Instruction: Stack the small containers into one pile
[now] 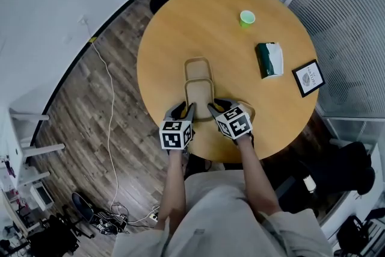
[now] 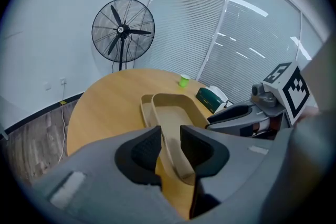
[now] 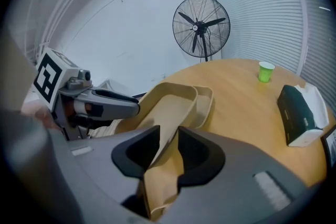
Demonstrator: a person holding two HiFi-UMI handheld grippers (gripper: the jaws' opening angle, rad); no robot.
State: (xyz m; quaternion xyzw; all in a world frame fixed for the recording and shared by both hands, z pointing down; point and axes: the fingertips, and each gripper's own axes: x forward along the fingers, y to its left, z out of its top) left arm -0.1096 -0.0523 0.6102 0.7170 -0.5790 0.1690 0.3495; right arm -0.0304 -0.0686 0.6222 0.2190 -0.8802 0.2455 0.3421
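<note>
Left claw (image 2: 170,145): clamped on upper container (image 1: 200,93).
Right claw (image 3: 169,150): clamped likewise.
Containers: two were counted, lower container (image 1: 197,67) on desk (image 1: 174,33).

Round wooden table (image 1: 174,39) from above, two tan containers mid-table, near container (image 1: 200,92) overlapping far container (image 1: 197,66); left gripper (image 1: 185,110) and right gripper (image 1: 218,106) at its near corners; green cup (image 1: 247,18), dark tissue pack (image 1: 269,59), framed card (image 1: 308,77) to the right

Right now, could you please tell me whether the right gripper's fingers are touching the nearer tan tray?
Touching. The right gripper view shows the nearer tan tray with its side wall pinched between both fingers of the right gripper.
</note>
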